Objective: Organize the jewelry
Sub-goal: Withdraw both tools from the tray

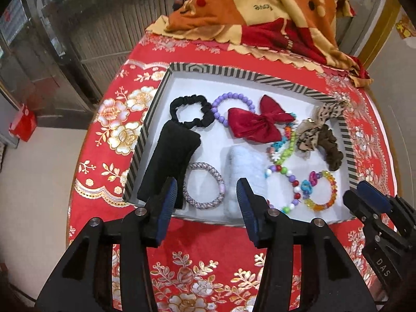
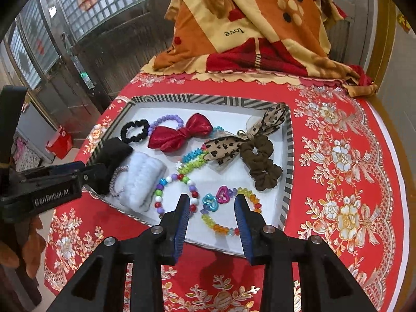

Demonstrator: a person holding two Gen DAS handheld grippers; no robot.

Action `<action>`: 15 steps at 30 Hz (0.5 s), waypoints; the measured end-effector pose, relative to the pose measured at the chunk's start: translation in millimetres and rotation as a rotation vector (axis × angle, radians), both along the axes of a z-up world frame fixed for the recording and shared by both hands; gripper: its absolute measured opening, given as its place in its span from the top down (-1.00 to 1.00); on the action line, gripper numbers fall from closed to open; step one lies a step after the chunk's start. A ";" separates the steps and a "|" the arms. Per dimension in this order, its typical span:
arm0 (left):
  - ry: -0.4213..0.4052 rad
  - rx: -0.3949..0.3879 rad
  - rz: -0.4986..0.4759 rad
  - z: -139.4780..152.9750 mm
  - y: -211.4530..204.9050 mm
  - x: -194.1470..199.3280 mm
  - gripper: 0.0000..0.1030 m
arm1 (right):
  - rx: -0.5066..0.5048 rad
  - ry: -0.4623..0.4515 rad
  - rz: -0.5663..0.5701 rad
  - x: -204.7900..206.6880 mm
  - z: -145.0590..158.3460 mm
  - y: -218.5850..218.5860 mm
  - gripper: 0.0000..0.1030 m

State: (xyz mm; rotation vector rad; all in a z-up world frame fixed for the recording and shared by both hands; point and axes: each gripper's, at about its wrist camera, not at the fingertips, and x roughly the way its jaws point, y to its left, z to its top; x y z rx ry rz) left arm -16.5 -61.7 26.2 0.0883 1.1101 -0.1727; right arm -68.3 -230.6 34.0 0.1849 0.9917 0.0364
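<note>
A striped-rim tray (image 1: 208, 69) (image 2: 187, 99) with a white floor holds a black scrunchie (image 1: 191, 111), purple bead bracelet (image 1: 234, 97), red bow (image 1: 257, 122) (image 2: 179, 132), leopard bow (image 2: 234, 143), brown scrunchie (image 2: 262, 163), silver braided bracelet (image 1: 204, 185), black pad (image 1: 169, 156), pale blue pad (image 1: 245, 171) (image 2: 145, 179), and coloured bead bracelets (image 1: 322, 189) (image 2: 228, 208). My left gripper (image 1: 206, 189) is open and empty above the tray's near edge, around the silver bracelet. My right gripper (image 2: 212, 205) is open and empty over the translucent bead bracelet.
The tray sits on a red floral tablecloth (image 1: 208, 260) (image 2: 338, 156). A crumpled orange and red blanket (image 1: 260, 13) (image 2: 254, 26) lies at the table's far side. The table edge drops to the floor on the left. A red bin (image 1: 22, 124) stands below.
</note>
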 end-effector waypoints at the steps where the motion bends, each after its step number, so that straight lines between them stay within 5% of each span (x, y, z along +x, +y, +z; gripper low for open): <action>1: -0.005 0.000 0.000 1.5 -0.4 -2.2 0.09 | 0.000 -0.006 -0.004 -1.0 2.0 0.6 0.26; 15: -0.064 -0.007 -0.009 22.2 -2.1 -27.1 0.09 | -0.004 -0.033 -0.025 -11.4 18.2 11.7 0.21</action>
